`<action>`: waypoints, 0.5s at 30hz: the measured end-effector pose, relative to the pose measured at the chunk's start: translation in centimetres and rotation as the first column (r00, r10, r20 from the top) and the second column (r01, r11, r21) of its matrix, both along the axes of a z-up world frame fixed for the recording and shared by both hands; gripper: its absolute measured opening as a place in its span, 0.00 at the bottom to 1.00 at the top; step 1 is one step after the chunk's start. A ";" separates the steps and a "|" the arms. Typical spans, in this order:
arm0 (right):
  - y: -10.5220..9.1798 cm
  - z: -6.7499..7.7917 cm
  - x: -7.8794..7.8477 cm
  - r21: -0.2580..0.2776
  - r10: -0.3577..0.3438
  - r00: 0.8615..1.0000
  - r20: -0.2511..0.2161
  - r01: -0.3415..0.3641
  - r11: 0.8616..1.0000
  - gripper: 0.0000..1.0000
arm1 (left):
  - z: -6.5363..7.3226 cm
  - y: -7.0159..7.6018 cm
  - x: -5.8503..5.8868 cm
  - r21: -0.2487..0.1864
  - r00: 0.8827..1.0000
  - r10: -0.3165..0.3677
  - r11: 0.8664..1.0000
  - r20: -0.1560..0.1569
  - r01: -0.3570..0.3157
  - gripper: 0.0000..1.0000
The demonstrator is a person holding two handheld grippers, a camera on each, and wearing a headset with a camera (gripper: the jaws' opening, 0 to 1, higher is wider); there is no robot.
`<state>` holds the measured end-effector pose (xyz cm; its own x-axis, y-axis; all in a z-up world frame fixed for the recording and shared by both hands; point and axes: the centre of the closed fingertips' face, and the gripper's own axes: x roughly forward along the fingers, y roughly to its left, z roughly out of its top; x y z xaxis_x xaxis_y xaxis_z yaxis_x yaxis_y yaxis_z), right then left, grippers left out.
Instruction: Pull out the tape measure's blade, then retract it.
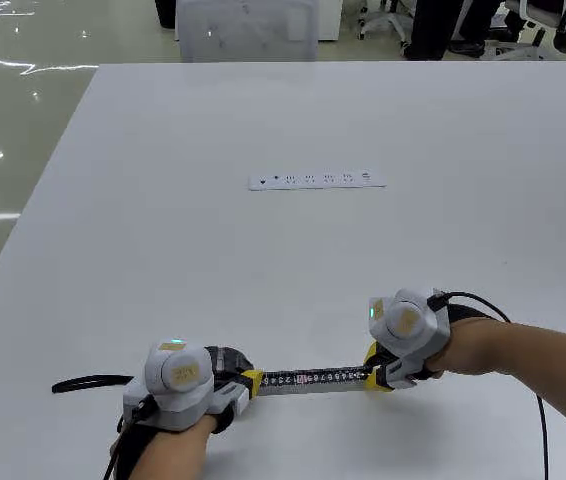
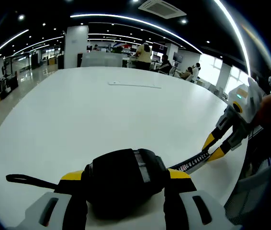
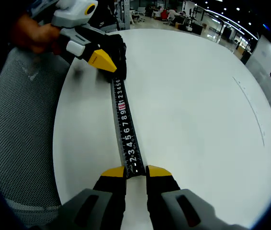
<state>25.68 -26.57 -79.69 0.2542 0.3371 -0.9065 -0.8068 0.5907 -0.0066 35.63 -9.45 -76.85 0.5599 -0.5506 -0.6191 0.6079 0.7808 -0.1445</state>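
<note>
"Where does the tape stand?"

"My left gripper (image 1: 243, 385) is clamped around the black tape measure (image 2: 126, 177) at the near edge of the white table (image 1: 263, 120), left of centre. My right gripper (image 3: 135, 171) pinches the tip of the blade (image 3: 125, 125), which runs rightward between the two, a short run of numbers showing."

"And what's left?"

"I'd say the pull-out is underway, maybe only partly done. The retraction hasn't been done yet."
</note>
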 end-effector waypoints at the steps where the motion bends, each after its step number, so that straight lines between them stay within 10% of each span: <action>1: 0.0 0.0 0.0 0.001 -0.001 1.000 0.001 0.001 1.000 0.14 | 0.0 0.0 0.0 -0.001 1.000 0.000 1.000 0.000 0.000 0.61; 15: 0.6 -0.1 0.4 0.022 -0.017 1.000 0.007 0.017 1.000 0.14 | 0.0 -0.1 -0.1 -0.005 1.000 0.007 1.000 0.005 -0.007 0.62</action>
<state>26.06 -25.98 -79.84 0.2662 0.3527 -0.8971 -0.7964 0.6047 0.0014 35.55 -9.51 -76.89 0.5670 -0.5497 -0.6135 0.6028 0.7845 -0.1458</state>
